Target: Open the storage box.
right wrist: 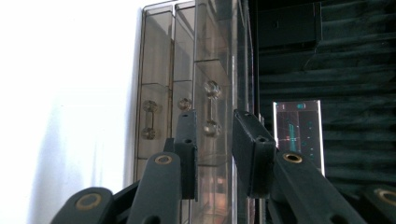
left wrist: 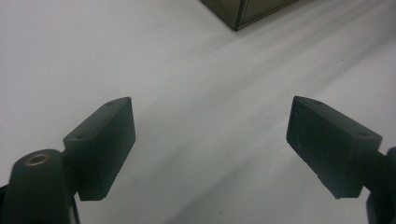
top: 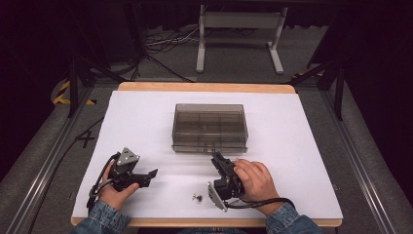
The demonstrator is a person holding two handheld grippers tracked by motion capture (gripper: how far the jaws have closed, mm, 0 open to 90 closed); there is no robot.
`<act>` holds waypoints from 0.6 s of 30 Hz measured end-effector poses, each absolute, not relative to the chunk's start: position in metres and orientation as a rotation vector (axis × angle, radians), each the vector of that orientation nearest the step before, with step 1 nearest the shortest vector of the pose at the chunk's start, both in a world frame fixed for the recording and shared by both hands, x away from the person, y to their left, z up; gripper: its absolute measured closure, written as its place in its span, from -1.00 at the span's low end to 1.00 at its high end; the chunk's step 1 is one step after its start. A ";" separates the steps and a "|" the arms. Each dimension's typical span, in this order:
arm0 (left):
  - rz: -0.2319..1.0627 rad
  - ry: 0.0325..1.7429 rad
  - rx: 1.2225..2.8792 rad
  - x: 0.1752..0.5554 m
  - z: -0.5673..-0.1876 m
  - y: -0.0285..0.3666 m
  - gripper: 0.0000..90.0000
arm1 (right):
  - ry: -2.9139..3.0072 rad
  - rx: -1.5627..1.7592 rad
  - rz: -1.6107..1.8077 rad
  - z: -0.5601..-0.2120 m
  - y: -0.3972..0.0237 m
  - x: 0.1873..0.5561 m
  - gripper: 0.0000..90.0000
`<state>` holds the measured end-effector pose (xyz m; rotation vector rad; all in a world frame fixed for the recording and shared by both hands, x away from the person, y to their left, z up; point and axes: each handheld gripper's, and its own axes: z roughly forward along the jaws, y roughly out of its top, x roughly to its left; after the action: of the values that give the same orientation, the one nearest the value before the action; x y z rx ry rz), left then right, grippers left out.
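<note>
Clear plastic box (top: 210,127) sitting mid-table, lid shut; looking light, stiff, slippery. Right gripper (top: 217,160) pointing at front latch, jaws part open, gripping nothing. Left gripper (top: 152,174) resting wide open, empty.

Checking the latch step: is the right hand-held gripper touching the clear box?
Cannot tell. In the high view the right hand-held gripper tips meet the clear box front edge, no gap visible.

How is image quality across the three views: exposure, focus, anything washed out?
High view: the white table sheet is evenly lit, its surroundings nearly black. Left gripper view: soft streaked shadows cross the sheet, and the box corner looks blurred. Right gripper view: the sheet is blown out white at left, while the clear compartment box stays sharp.
</note>
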<state>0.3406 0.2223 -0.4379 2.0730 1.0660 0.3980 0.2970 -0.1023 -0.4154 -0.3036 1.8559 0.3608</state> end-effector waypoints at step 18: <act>0.396 1.068 2.078 0.341 -0.438 0.222 -0.64 | 2.065 -0.117 0.707 -0.391 -0.143 0.293 0.58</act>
<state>0.3407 0.2220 -0.4379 2.0784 1.0682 0.3961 0.2926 -0.1427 -0.3908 -0.1166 2.0647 0.7070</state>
